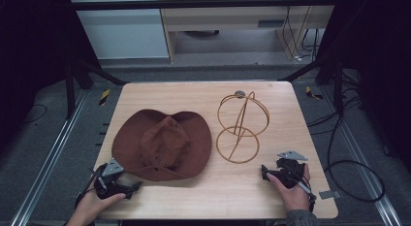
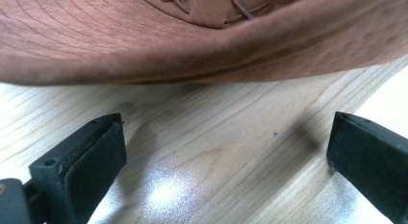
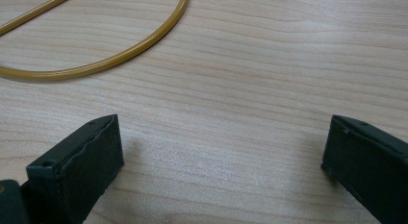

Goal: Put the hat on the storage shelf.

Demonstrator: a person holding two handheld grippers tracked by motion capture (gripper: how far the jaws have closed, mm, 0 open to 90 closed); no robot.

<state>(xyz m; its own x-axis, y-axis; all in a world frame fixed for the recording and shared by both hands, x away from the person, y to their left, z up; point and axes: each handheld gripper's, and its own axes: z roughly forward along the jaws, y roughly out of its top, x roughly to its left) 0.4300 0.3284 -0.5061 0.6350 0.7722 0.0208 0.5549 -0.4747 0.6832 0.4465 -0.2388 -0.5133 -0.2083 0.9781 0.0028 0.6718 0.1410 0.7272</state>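
While both sets of jaws stand wide with nothing between them, the left gripper [image 1: 130, 187] should slide level under the near brim of the brown hat [image 1: 164, 142], and the right gripper [image 1: 269, 174] take the far side. Soft, stitched suede, it lies crown up on the worktop [image 1: 232, 187], left of the gold wire stand [image 1: 241, 125].

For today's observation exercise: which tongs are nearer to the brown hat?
Left. The left tongs sit just off the near brim of the hat, open. The right tongs rest farther off, near the wire stand.
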